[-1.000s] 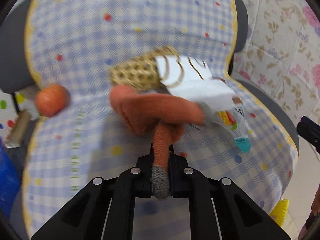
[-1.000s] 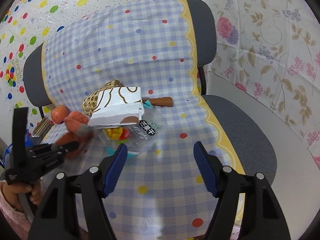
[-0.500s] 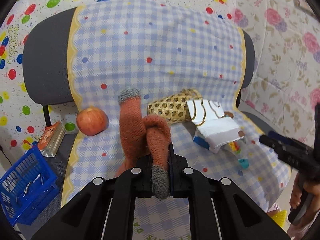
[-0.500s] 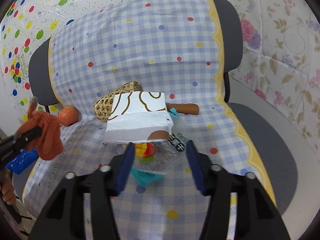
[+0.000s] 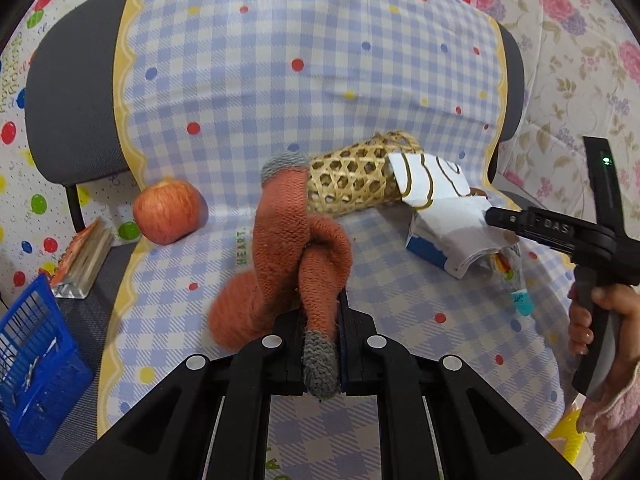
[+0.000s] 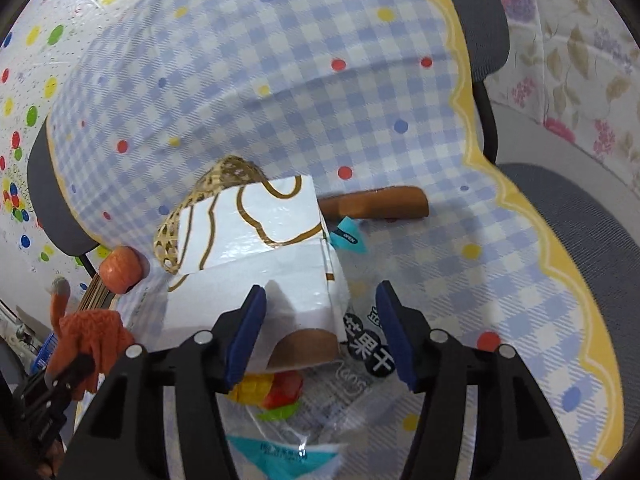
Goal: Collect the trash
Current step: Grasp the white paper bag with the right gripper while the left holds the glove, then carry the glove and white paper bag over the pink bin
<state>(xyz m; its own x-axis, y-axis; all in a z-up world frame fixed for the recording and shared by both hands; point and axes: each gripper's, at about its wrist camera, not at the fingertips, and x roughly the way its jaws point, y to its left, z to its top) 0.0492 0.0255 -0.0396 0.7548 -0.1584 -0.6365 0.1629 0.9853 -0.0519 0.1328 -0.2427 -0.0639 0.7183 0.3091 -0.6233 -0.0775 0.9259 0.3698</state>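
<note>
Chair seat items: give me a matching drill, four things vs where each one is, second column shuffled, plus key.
1 orange glove
2 apple
3 white carton
4 snack bag

A partly under the carton
B leaning on the woven basket
C clamped in the left hand-held gripper
D on the cloth, apart from the pile

Pairs: 1-C, 2-D, 3-B, 4-A

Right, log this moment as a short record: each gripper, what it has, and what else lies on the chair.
left gripper: shut on orange knitted glove, lifted off the seat
right gripper: jaws have just been opening, astride a corner of the white paper box, not pressing it
under box: clear snack wrapper
behind box: woven bamboo basket, on its side
also on checkered chair cover: apple
</note>
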